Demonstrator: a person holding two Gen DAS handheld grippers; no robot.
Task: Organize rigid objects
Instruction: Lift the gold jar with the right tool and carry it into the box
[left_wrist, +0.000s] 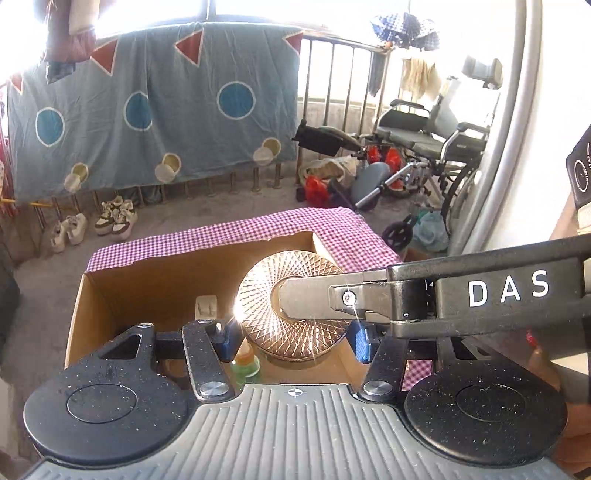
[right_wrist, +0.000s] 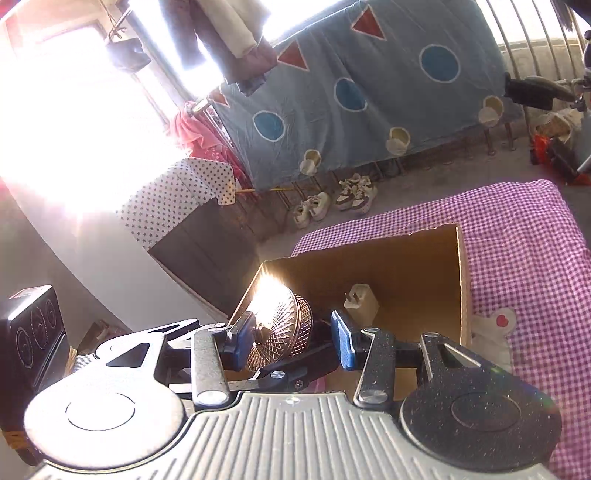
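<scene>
A shiny patterned metal round tin sits in an open cardboard box on a purple checked cloth. My left gripper is open, its blue pads either side of the tin's near edge. My right gripper reaches in from the right in the left wrist view, one finger lying across the tin's top. In the right wrist view the tin stands tilted between my right gripper's open blue pads, touching the left one, with the left gripper's finger below. A small beige object and a green-capped bottle are also in the box.
The checked cloth covers the table around the box. Beyond are a blue quilt on a railing, shoes on the floor, a wheelchair at right, and a white curved wall close on the right.
</scene>
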